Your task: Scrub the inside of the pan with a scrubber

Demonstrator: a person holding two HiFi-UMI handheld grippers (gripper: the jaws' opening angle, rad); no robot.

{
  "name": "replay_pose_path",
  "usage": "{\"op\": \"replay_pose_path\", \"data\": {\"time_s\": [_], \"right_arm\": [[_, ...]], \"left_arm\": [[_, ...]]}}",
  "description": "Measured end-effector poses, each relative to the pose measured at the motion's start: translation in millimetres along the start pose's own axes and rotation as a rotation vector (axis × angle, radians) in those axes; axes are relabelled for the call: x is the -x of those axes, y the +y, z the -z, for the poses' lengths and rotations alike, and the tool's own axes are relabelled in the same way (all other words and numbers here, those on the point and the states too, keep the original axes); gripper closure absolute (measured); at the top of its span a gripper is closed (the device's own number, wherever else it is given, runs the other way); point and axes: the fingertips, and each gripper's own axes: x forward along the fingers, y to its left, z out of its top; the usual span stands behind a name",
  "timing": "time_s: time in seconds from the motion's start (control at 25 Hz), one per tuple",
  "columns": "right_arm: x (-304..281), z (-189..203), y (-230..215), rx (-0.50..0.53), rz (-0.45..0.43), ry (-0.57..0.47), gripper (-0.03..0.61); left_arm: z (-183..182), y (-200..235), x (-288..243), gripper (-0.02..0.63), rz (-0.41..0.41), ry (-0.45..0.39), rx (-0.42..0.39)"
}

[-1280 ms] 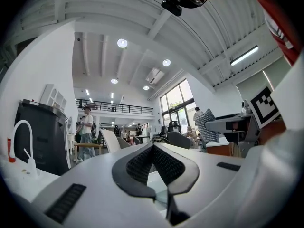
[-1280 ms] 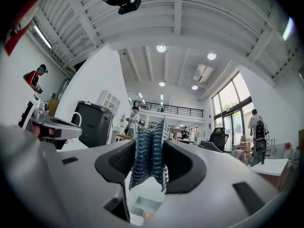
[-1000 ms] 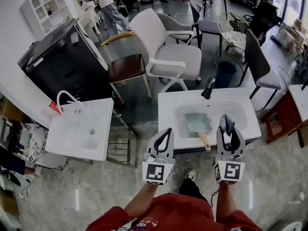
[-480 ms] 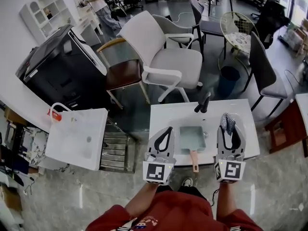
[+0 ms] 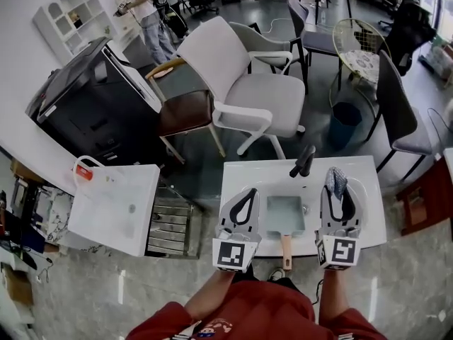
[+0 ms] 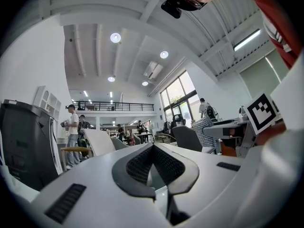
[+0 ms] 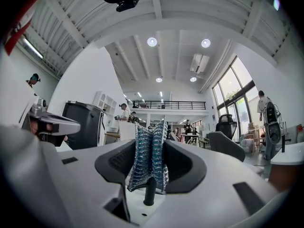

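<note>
No legible text or labels

A white chair [image 5: 265, 94] stands beside a brown wooden chair [image 5: 185, 110] and a black cabinet [image 5: 85, 108]. A blue bin [image 5: 345, 122] sits behind; a person [image 5: 145, 9] stands near a white shelf [image 5: 71, 20].

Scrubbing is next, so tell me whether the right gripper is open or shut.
The right gripper is shut on the scrubber: its own view shows both fingers pressing the mesh from either side.
</note>
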Motion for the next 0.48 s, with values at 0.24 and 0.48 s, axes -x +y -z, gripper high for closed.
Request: {"op": "replay_pose_path", "data": {"time_s": [0.24, 0.48], "right_arm": [[-21, 9, 11, -0.004, 0.037, -0.012, 0.388], [-24, 16, 29, 0.021, 0.011, 0.024, 0.388]], "left_arm": [[15, 14, -9, 0.603, 0.036, -0.012, -0.007], [28, 24, -14, 0.603, 0.044, 0.012, 0.028]]}}
